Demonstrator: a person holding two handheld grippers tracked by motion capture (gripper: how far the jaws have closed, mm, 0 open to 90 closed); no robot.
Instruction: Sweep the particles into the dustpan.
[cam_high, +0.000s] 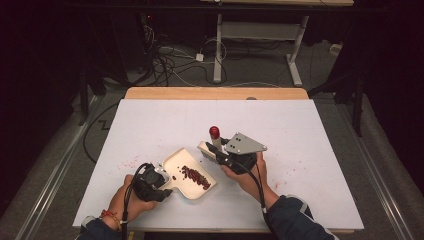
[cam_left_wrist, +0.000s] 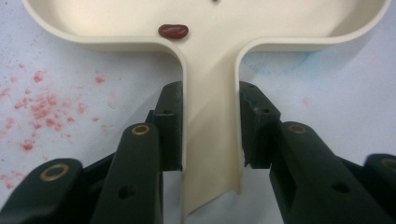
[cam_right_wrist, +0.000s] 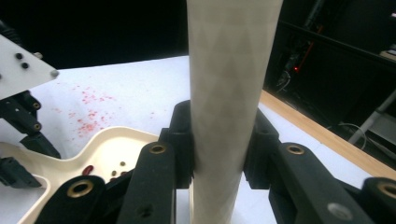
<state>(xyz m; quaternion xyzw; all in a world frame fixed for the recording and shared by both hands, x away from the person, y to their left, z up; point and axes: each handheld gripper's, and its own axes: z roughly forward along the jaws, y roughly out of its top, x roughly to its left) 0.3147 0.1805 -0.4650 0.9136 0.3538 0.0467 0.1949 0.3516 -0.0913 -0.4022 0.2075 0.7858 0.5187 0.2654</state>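
1. Our left gripper (cam_high: 161, 186) is clamped on the handle of the cream dustpan (cam_high: 192, 186), whose pan opens straight ahead of its jaws.
2. Our right gripper (cam_high: 216, 151) is closed on the pale handle of a brush (cam_right_wrist: 231, 93), red-capped at the far end.
3. The beans (cam_high: 195, 176) lie inside the dustpan, just left of the right gripper, with the brush handle's long axis crossing the pan's far rim.
4. Red stains (cam_left_wrist: 42, 102) mark the tabletop (cam_high: 300, 150) beside the left gripper.

white table (cam_high: 150, 120), cream dustpan (cam_high: 176, 162), red specks (cam_high: 131, 161)
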